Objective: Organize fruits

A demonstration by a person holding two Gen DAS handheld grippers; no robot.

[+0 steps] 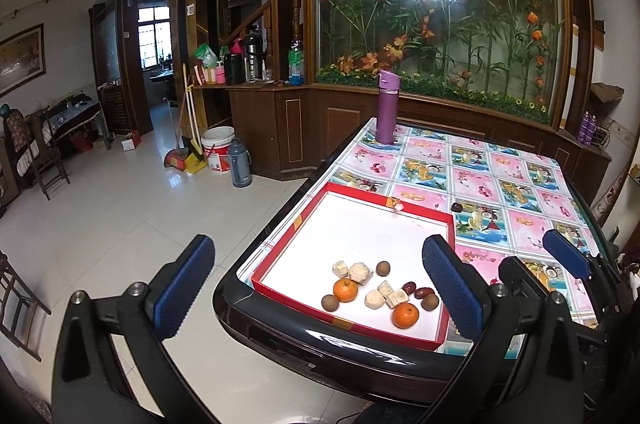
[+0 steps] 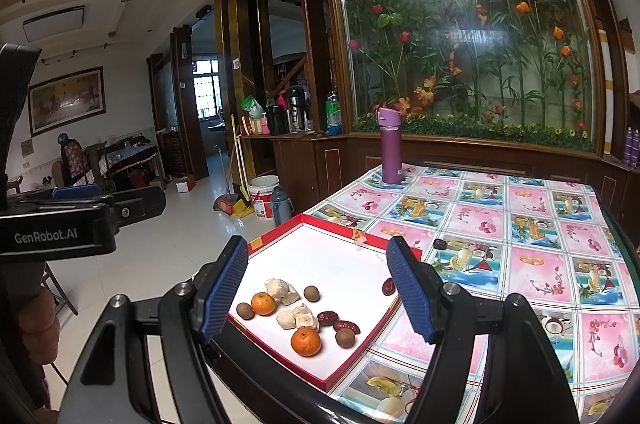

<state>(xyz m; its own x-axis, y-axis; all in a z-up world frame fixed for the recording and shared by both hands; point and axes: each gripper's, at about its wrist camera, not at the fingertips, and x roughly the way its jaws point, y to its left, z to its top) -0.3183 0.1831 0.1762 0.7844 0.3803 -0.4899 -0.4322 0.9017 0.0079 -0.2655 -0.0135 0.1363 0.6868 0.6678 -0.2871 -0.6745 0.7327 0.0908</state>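
A red-walled tray (image 1: 416, 212) with a white floor is seen on the near left part of a table (image 2: 520, 224) covered by a patterned cloth. The fruits are clustered in the tray's near end: two small oranges (image 2: 305, 341), brown round longans (image 2: 343, 337), dark red dates (image 2: 346, 326) and pale cube-like pieces (image 2: 289, 319). One date (image 2: 439, 244) is left on the cloth beyond the tray's right wall. A purple bottle (image 2: 390, 145) is stood upright at the table's far edge. The left gripper (image 1: 324, 288) is held wide open, nothing gripped, near the tray's near end. The right gripper (image 2: 320, 292) is also held apart, empty, above the tray.
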